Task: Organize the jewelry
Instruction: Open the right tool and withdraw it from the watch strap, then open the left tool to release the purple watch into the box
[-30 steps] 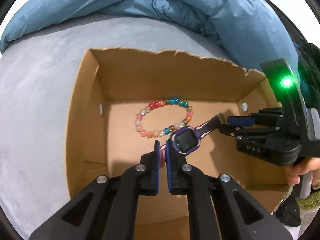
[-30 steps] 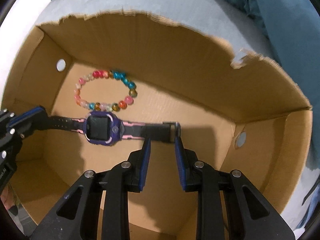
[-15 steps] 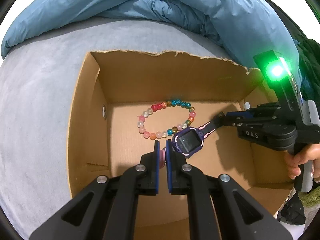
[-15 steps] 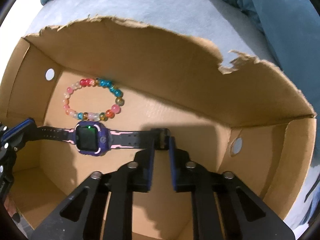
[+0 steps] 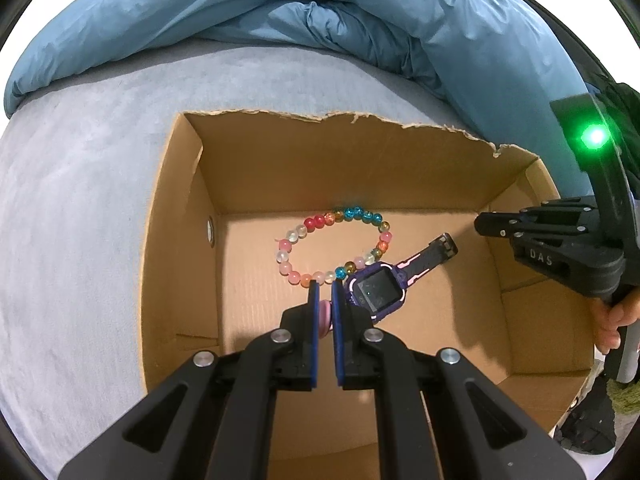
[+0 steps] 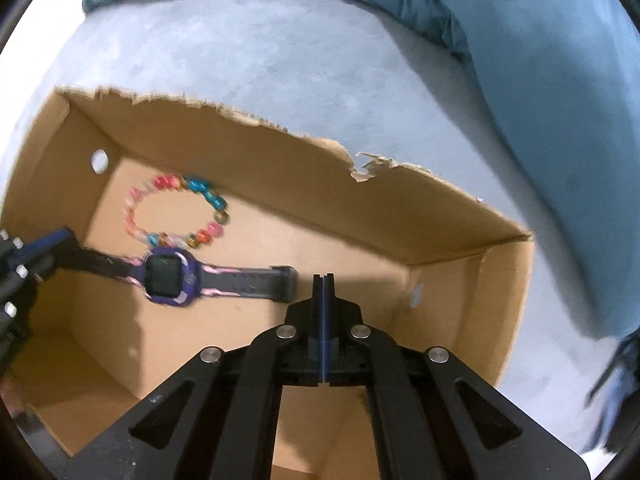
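One watch (image 5: 378, 289) strap end hidden between left gripper (image 5: 325, 294) pads.

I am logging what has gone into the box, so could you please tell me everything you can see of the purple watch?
The purple and pink smartwatch with a dark square screen has a rounded-square case and a dark strap with pink trim, rubbery-looking. It lies stretched out inside the brown cardboard box, screen up, right beside the multicoloured bead bracelet. One strap end is clamped in the left gripper; the other end, with its buckle, lies free. The shut right gripper is just clear of it.
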Available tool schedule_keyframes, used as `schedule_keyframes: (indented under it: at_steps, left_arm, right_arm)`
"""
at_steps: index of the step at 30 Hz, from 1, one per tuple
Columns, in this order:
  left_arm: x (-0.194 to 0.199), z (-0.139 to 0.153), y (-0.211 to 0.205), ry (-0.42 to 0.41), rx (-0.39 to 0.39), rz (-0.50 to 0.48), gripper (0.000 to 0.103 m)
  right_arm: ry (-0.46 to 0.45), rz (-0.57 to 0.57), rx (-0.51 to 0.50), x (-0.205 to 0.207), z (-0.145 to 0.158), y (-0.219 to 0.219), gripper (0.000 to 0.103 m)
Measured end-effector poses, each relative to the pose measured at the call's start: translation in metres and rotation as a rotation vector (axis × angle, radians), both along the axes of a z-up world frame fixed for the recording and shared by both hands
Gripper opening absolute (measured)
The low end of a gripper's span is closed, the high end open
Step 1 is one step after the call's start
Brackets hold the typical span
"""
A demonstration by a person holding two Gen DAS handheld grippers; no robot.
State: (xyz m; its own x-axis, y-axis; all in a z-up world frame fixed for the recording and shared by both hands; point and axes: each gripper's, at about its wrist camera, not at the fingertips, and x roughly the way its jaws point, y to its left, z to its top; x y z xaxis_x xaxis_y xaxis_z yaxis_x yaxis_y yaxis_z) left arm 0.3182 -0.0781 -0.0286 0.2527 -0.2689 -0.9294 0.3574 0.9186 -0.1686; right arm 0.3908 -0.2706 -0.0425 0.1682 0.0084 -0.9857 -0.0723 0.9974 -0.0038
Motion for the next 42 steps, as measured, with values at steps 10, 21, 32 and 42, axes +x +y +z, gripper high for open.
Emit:
schedule_keyframes:
  at_steps: [10, 21, 32, 42]
  left_arm:
    - [0.004, -0.001, -0.002, 0.015, -0.005, 0.001, 0.006]
    - [0.005, -0.002, -0.001, 0.019, -0.023, 0.005, 0.006]
    - [0.001, 0.003, -0.003, 0.001, -0.010, 0.009, 0.017]
    - [-0.023, 0.050, 0.001, -0.109, -0.007, 0.007, 0.049]
  right_arm:
    - [0.077, -0.009, 0.045, 0.009, -0.038, 0.016, 0.037]
    - [0.080, -0.027, 0.081, 0.014, -0.047, 0.012, 0.003]
    - [0.007, 0.035, -0.254, 0.007, -0.033, 0.018, 0.004]
    - [-0.124, 0.031, -0.193, -0.005, 0.009, 0.006, 0.034]
